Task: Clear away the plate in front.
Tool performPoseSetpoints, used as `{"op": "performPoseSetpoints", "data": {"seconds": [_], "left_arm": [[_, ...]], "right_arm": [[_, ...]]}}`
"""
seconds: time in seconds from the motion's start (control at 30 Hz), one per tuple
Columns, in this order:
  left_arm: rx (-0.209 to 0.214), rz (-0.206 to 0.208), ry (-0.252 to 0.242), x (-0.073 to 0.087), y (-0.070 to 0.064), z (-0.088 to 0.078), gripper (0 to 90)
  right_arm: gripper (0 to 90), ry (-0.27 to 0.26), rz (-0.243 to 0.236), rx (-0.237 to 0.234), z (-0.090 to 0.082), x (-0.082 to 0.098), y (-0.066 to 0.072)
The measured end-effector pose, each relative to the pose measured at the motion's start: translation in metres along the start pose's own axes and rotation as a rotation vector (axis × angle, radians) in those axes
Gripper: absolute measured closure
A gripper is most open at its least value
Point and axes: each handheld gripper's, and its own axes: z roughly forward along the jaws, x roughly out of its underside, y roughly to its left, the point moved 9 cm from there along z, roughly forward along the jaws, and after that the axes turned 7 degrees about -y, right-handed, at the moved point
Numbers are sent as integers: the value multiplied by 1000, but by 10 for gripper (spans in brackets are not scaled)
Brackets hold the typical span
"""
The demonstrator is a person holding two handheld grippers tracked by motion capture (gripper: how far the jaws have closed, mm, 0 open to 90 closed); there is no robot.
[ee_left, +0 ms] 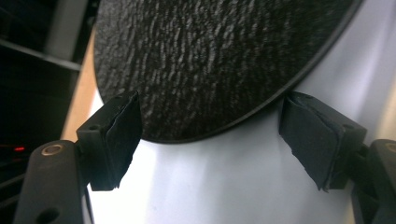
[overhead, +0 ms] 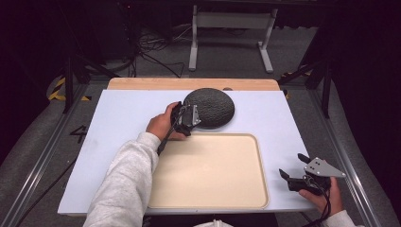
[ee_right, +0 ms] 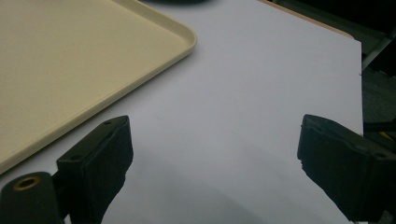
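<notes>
A rough, matt, pebbled black surface is seen on the round plate, edged by a smooth rim. The beige tray looks like matt plastic. The white tabletop appears smooth, faintly sheened, bordered with wood.

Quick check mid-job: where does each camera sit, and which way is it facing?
High view: above the person's side, looking forward and down on the table, tray and black textured plate; sleeve, both hands, left gripper and right gripper show.
Left gripper view: on the left gripper, facing the plate's edge; open jaws.
Right gripper view: on the right gripper, facing table and tray corner; open jaws.
Shared: the high and left gripper views share the plate.
</notes>
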Motion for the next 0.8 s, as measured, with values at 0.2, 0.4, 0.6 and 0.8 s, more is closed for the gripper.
{"op": "performPoseSetpoints", "data": {"seconds": [0.2, 0.4, 0.6, 0.8], "left_arm": [[-53, 32, -3, -2, 2, 4, 233], [-69, 138, 19, -7, -1, 6, 316], [-38, 252, 38, -12, -12, 12, 650], [-80, 330, 27, -19, -15, 16, 724]], "right_arm": [[109, -1, 5, 5, -1, 1, -1], [109, 5, 5, -1, 0, 2, 0], [110, 8, 3, -6, 1, 1, 1], [110, 1, 15, -9, -1, 0, 0]]}}
